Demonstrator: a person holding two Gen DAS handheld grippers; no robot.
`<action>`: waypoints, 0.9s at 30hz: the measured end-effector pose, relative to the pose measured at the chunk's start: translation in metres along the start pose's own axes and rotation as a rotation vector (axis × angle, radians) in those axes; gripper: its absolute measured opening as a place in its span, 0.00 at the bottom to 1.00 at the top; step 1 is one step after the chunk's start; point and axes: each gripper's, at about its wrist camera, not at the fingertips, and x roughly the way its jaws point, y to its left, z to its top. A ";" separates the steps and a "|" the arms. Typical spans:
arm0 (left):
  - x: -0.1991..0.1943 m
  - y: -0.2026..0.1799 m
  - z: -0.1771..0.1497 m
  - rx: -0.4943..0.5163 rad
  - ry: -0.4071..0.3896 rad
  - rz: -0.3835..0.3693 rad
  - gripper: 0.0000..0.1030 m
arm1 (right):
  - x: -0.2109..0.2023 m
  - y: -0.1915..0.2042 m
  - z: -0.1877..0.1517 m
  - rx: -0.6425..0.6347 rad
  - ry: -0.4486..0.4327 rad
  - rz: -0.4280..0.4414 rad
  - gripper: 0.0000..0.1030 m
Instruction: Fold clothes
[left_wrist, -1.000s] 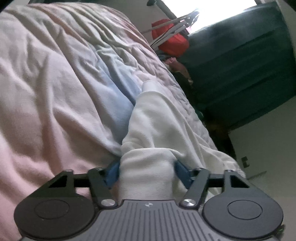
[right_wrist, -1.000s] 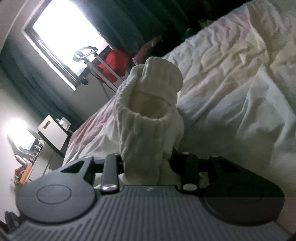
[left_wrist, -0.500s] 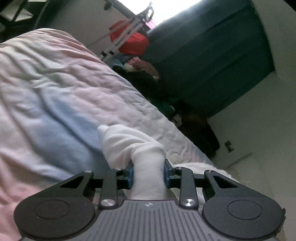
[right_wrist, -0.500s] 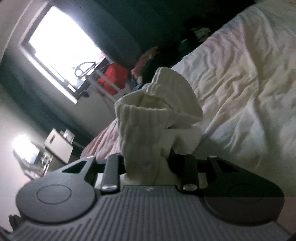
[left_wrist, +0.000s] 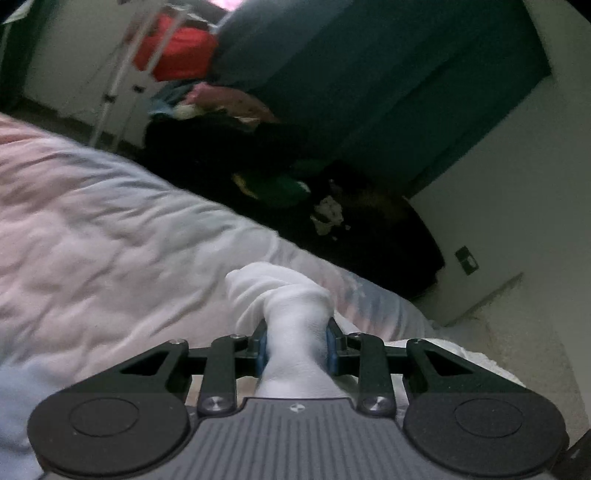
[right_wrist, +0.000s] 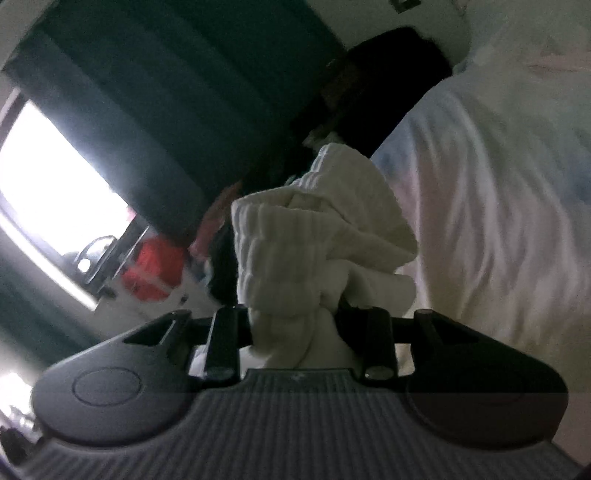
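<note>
The right claw (right_wrist: 295, 325) is clamped on a bunched, cream-white ribbed knit garment (right_wrist: 317, 240) that stands up from between its black fingers (right_wrist: 378, 343), with the wrinkled pale pink-and-white bedspread (right_wrist: 498, 206) spreading to the right and a dark teal curtain (right_wrist: 177, 96) beside a bright window (right_wrist: 48, 192) at left.

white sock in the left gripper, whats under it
Under the white sock lies the pale pink and blue bedspread; the patch right beneath it is covered by sock and left gripper.
</note>
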 end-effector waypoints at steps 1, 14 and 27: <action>0.015 -0.004 0.001 0.010 -0.001 -0.005 0.30 | 0.011 -0.005 0.007 -0.002 -0.010 -0.011 0.34; 0.094 0.071 -0.094 0.219 0.030 -0.044 0.35 | 0.072 -0.107 -0.068 -0.084 -0.045 -0.048 0.36; 0.049 0.052 -0.138 0.491 0.028 0.143 0.75 | 0.036 -0.129 -0.105 -0.003 0.069 -0.214 0.53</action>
